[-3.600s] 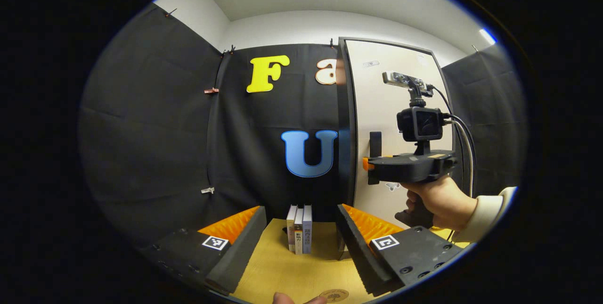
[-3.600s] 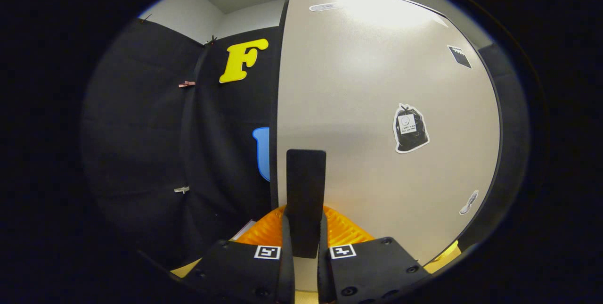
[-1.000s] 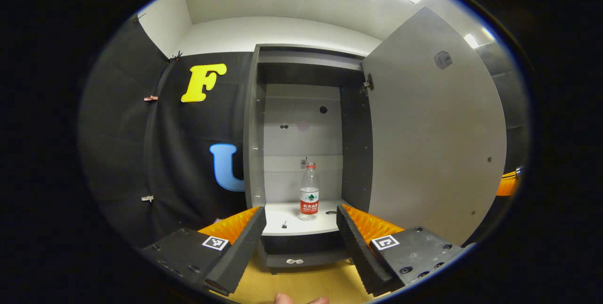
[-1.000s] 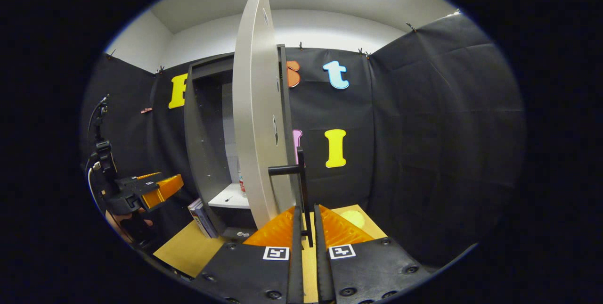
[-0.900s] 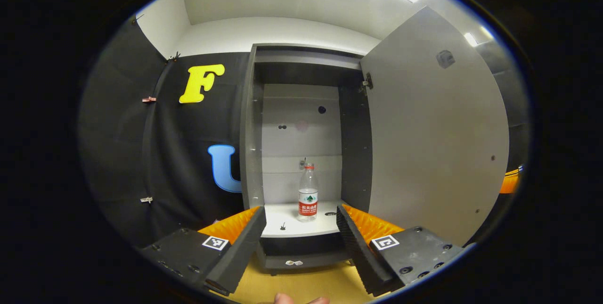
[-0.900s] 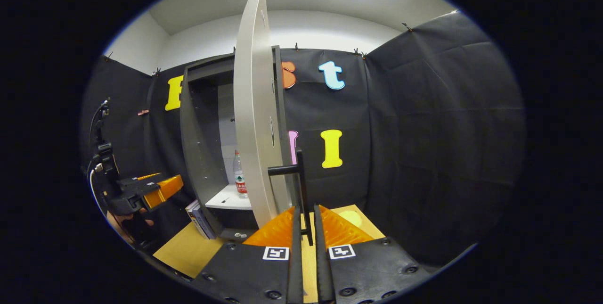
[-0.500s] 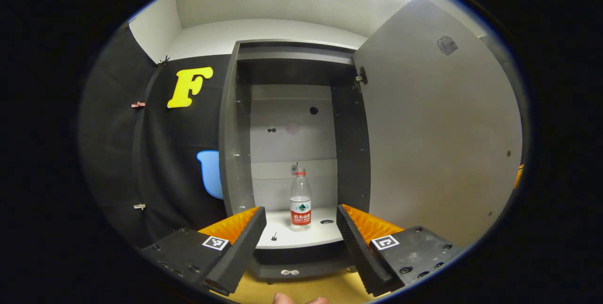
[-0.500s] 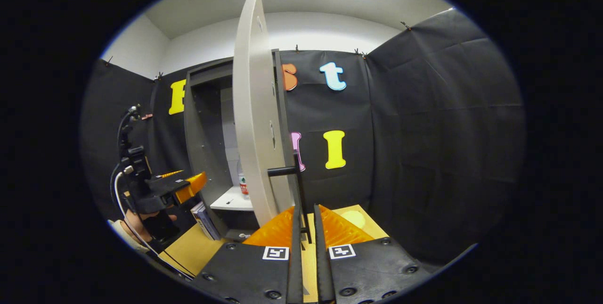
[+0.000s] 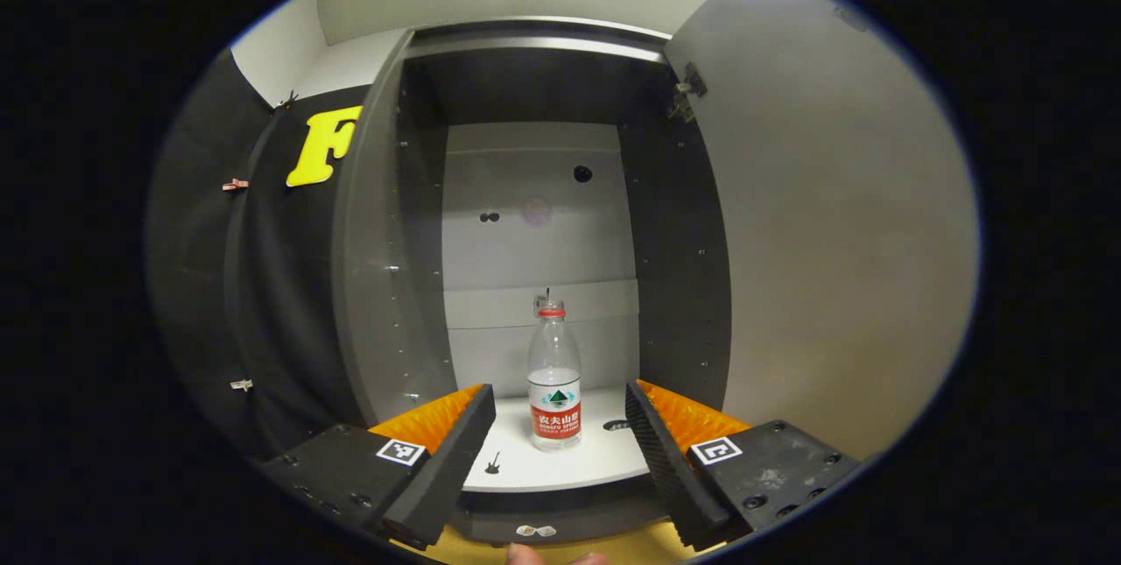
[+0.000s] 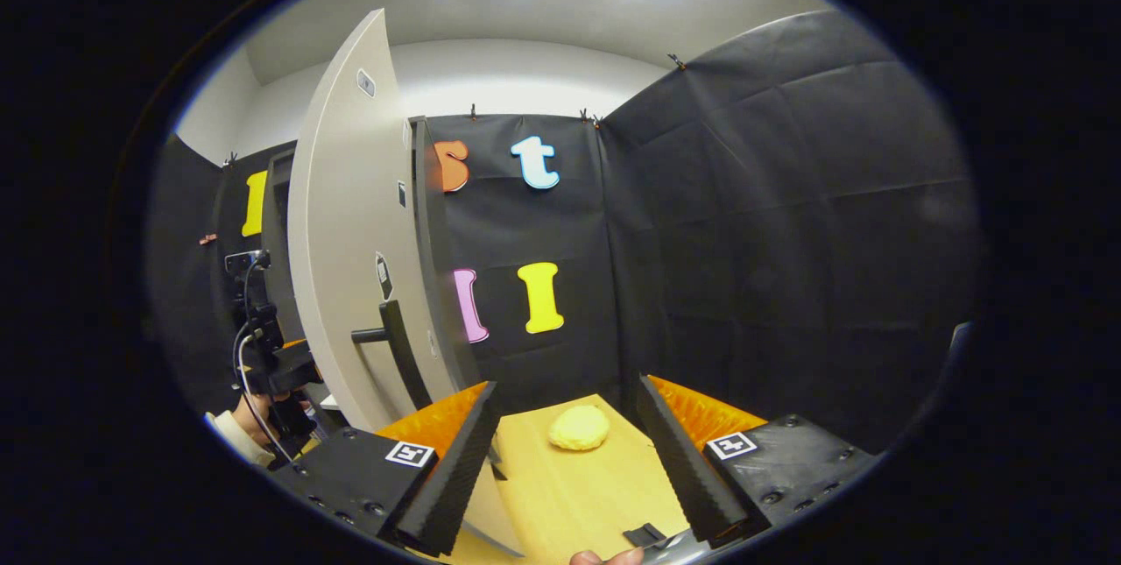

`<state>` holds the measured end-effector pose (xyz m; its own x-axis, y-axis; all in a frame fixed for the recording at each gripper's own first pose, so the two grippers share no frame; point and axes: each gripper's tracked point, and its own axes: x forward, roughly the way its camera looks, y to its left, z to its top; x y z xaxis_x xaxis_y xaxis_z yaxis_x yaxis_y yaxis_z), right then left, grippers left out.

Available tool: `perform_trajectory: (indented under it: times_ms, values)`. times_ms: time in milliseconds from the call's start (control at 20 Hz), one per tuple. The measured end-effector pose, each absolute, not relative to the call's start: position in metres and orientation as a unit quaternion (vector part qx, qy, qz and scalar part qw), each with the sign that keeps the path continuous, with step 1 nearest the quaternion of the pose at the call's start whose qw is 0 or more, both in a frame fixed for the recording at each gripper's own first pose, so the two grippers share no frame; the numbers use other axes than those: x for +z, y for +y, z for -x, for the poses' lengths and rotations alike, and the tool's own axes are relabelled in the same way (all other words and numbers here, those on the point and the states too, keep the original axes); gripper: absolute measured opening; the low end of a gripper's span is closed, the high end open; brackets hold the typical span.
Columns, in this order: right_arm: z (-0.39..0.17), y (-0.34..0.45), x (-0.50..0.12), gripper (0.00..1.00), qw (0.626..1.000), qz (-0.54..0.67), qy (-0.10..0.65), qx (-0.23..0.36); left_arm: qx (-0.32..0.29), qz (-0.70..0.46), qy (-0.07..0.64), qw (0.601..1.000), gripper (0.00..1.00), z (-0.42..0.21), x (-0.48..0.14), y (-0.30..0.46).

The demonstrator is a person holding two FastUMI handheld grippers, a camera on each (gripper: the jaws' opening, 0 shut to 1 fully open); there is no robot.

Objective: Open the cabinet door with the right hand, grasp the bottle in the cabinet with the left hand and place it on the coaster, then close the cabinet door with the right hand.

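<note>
Approach to the water bottle (image 9: 554, 390), which stands upright on the cabinet (image 9: 385, 285) shelf. We hold the left gripper (image 9: 560, 447) wide, centred on the bottle; the right gripper (image 10: 569, 451), wide, hangs beside the door handle (image 10: 398, 355).

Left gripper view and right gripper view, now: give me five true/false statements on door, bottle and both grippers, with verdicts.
1. The grey cabinet door stands open. True.
2. The clear plastic bottle with a red cap lies on its side. False: it stands upright on the white cabinet shelf.
3. The left gripper is shut on the bottle. False: it is open, short of it.
4. The right gripper clamps the black door handle. False: it is open, off the handle.
5. A yellow round object lies on the wooden table. True.
</note>
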<state>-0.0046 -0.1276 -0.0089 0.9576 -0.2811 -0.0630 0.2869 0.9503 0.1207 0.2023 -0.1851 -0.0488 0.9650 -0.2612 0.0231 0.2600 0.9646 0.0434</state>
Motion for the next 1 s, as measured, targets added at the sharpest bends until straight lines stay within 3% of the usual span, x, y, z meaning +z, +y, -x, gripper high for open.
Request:
perform_trajectory:
  times_ms: [750, 800, 850, 1000]
  values:
    - [-0.014, -0.161, -0.023, 0.98, 0.983, -0.062, 0.028, -0.172, -0.087, -0.042, 0.043, 0.994, 0.98, -0.363, -0.132, -0.214]
    - [-0.014, -0.163, -0.024, 0.97, 0.982, -0.062, 0.029, -0.174, -0.080, -0.045, 0.039, 0.995, 0.96, -0.364, -0.130, -0.212]
    - [-0.013, -0.164, -0.026, 0.97, 0.982, -0.062, 0.032, -0.175, -0.086, -0.048, 0.044, 0.994, 0.76, -0.361, -0.130, -0.213]
    - [-0.015, -0.164, -0.028, 0.97, 0.983, -0.062, 0.034, -0.172, -0.099, -0.052, 0.026, 0.993, 0.75, -0.350, -0.114, -0.217]
